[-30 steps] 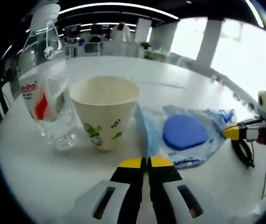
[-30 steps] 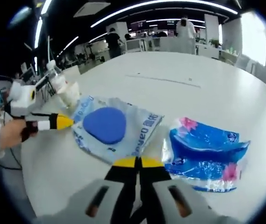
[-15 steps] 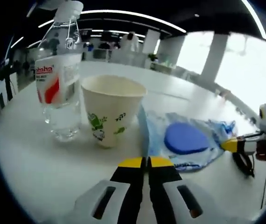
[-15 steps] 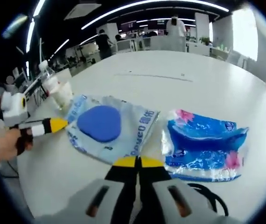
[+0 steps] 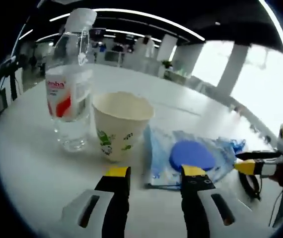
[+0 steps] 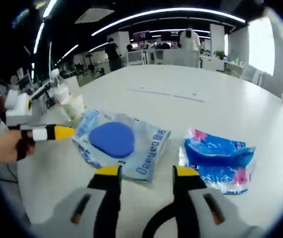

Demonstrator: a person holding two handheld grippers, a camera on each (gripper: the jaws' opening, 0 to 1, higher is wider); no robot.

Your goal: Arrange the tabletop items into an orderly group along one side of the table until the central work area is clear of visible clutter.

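White table (image 6: 221,94) | both grippers agape, empty | blue pouch (image 5: 188,156) near edge

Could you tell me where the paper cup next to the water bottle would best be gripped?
Probably at the rim of the paper cup, one jaw inside and one outside, coming from the side facing the left gripper. It stands upright and open-topped, with the water bottle close on its far-left side.

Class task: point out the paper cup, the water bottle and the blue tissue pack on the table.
paper cup (image 5: 115,130), left gripper view, its outer wall.
water bottle (image 5: 70,94), left gripper view, its label.
blue tissue pack (image 6: 217,159), right gripper view, its wrapper's middle.
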